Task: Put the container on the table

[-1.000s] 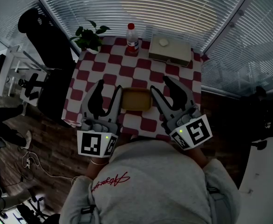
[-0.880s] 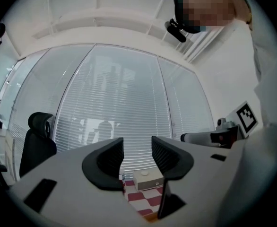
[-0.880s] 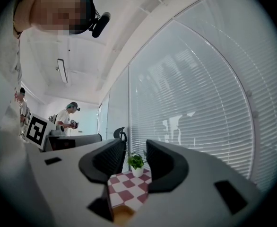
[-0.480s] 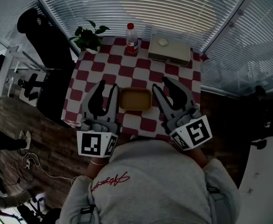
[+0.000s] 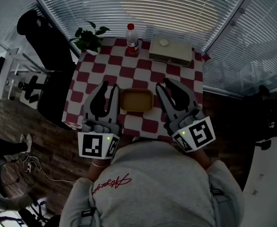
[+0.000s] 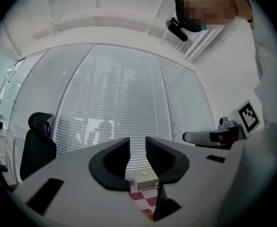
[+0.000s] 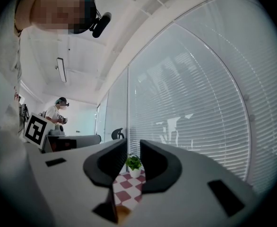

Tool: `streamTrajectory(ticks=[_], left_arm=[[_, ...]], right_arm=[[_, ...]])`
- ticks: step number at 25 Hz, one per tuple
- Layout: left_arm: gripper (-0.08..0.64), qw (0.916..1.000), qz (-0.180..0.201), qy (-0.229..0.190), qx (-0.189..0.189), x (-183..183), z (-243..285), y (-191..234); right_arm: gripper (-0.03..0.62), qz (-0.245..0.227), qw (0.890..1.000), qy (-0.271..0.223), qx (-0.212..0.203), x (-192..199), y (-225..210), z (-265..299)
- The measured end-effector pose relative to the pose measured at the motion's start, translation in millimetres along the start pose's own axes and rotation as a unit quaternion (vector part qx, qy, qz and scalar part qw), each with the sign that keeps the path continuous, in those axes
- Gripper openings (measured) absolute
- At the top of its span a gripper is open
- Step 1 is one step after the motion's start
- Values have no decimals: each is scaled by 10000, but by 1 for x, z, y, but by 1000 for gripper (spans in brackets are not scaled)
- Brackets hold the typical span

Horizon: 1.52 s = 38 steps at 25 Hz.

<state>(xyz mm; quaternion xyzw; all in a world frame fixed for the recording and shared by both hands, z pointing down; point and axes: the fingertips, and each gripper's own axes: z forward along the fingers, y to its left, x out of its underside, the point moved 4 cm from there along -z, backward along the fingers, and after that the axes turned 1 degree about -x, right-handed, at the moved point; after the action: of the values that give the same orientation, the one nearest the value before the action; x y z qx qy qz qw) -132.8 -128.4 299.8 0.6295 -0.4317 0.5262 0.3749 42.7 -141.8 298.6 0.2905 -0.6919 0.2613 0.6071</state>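
Head view: tan container lies flat on checked tabletop, centre of frame, between left gripper and right gripper; neither grips it.

Left gripper view: jaws have just been closing; narrow gap remains, nothing between them; cream box seen through gap.

Right gripper view: jaws likewise just closing; slim gap, nothing held; potted plant beyond.
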Motion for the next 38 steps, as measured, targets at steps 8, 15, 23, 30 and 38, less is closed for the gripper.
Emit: streamTrajectory(ticks=[8,15,23,30,38], left_arm=[[87,10000,8,15,-24,0,-3,-2],[60,10000,-4,53,-20,-1,-5,-2],[46,10000,27,-1,-29,-2,-5,-3],[41,10000,57,-23,-23,-4,-6,-3],[41,10000,57,-38,-29,-4,-8,-3]], right_arm=[[57,17,10000,-7,-6,-1,1,-4],[41,47,10000,-28,-52,-4,4,-5],[23,41,10000,-33,-50,-3,3,-5],[12,-11,10000,-15,-5,-3,3,-6],[11,26,10000,-48,10,-4,4,-7]])
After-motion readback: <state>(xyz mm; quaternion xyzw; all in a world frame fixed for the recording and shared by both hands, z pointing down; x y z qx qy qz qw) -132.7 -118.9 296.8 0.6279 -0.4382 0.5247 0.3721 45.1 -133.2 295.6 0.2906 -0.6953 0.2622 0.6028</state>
